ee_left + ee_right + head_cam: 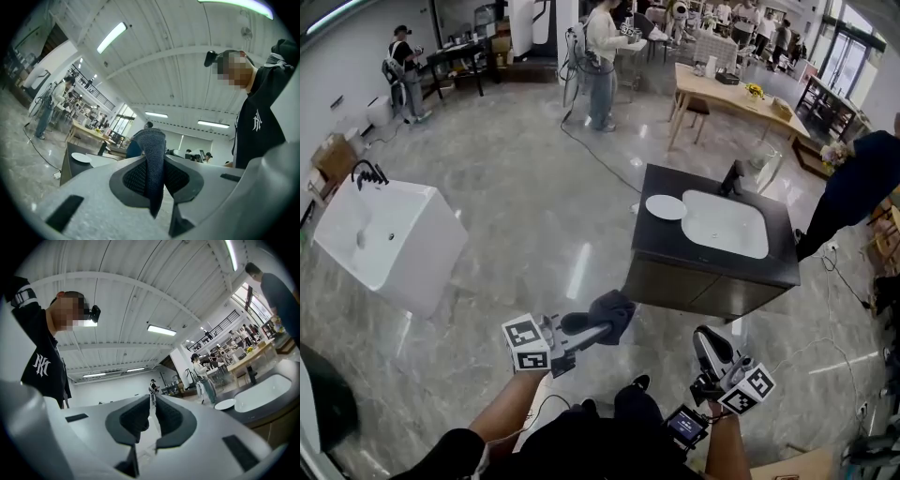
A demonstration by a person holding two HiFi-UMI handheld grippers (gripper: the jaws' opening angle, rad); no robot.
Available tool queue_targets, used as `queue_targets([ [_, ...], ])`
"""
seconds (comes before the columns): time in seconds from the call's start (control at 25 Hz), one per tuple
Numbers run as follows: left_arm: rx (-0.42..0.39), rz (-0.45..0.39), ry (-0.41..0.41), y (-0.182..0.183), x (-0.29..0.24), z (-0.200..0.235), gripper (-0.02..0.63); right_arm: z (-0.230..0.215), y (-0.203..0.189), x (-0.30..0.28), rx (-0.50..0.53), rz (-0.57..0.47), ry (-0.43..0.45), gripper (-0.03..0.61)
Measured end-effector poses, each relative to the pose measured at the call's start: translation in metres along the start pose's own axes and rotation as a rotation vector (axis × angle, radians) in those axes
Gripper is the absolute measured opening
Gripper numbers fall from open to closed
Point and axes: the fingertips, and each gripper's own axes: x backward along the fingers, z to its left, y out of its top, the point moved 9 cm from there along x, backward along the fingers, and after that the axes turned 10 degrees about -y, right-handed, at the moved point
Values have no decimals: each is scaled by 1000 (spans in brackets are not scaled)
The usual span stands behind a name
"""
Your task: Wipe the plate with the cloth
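Head view shows your left gripper (598,331) clamped on the dark cloth (616,312), ready for wiping; your right gripper (706,337) is closed and empty, and the plate (666,207) lies well away.

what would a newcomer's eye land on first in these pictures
The dark cloth pinched in the left gripper, near the bottom centre of the head view, stands out first. Beyond it, across the shiny floor, a white plate lies on a dark counter beside a white sink. The right gripper, at the lower right, holds nothing.
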Motion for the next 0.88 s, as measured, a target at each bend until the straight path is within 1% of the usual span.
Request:
queue_targets([
  [0.08,-1,2,12,1,-8,24,54,-21,2,-14,15,10,-11,8],
  [0.16,-7,-3,24,4,-27,55,54,-54,8,-30,22,15,-12,8],
  [0.36,9,2,54,12,-69,130,54,-139,20,-79,-39,12,14,13],
  [0.44,23,17,77,17,-87,159,54,-171,30,-101,-49,25,35,87],
  [0.48,27,28,87,19,-97,173,54,-187,35,-110,-47,36,43,99],
  [0.56,31,42,108,24,-116,200,54,-217,42,-127,-45,60,59,87],
  [0.68,35,42,141,29,-140,238,54,-261,47,-152,-61,92,80,87],
  [0.88,51,60,181,30,-164,291,54,-315,41,-186,-109,142,76,71],
])
